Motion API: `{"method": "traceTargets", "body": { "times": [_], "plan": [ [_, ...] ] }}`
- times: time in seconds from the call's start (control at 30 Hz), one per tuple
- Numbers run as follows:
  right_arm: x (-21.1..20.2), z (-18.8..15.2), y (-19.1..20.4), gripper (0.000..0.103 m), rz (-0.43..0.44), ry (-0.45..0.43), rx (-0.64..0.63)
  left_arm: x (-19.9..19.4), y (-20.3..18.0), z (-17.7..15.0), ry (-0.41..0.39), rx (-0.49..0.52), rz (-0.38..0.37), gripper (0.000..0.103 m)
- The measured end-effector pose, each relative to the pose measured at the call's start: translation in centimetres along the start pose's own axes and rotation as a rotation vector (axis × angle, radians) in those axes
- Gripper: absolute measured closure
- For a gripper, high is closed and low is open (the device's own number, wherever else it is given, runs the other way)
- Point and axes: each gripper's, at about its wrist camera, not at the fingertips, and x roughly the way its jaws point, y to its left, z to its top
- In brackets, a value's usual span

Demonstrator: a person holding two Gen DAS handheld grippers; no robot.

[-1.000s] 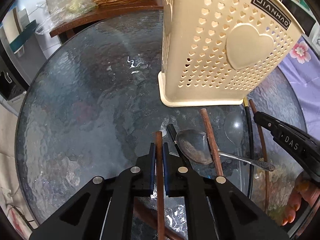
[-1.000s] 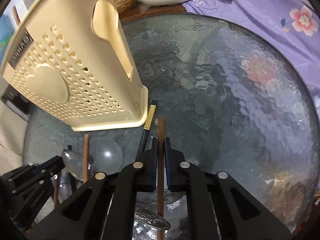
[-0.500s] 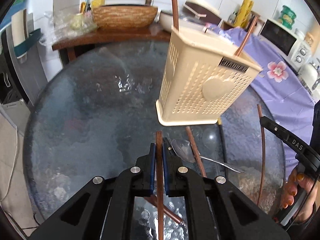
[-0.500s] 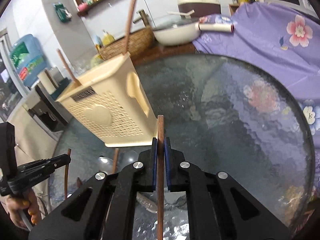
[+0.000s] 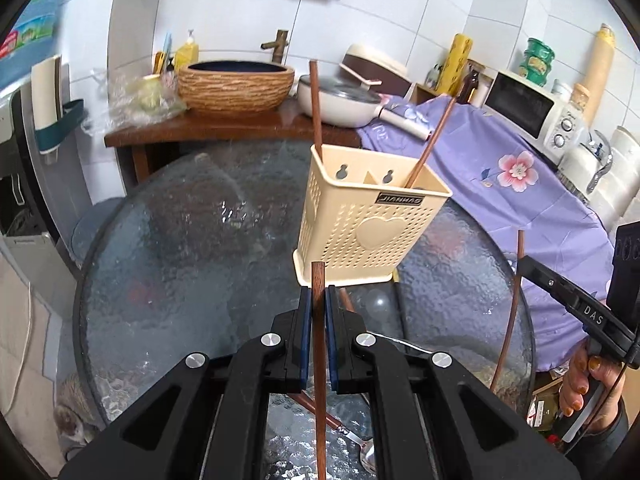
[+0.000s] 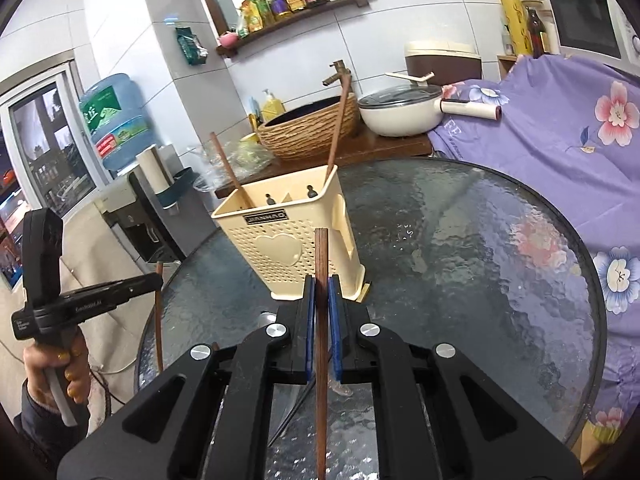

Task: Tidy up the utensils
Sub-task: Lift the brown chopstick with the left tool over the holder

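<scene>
left wrist view: left gripper (image 5: 319,312) is clamped tight on a brown chopstick (image 5: 319,360), tilted down over the glass table (image 5: 180,260), just short of the beige utensil basket (image 5: 360,236). right wrist view: right gripper (image 6: 321,304) pinches its own wooden chopstick (image 6: 321,320), aimed at the same basket, which already has two sticks in it.
</scene>
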Motion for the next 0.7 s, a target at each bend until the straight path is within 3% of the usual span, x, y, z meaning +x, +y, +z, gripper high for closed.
{"method": "traceTargets", "body": {
  "times": [0.7],
  "plan": [
    [-4.6,0.3,3.2,0.096,0.065,-0.004,-0.124,-5.0,-0.8,-0.1,-0.108,0.061,-0.012,0.096]
  ]
}}
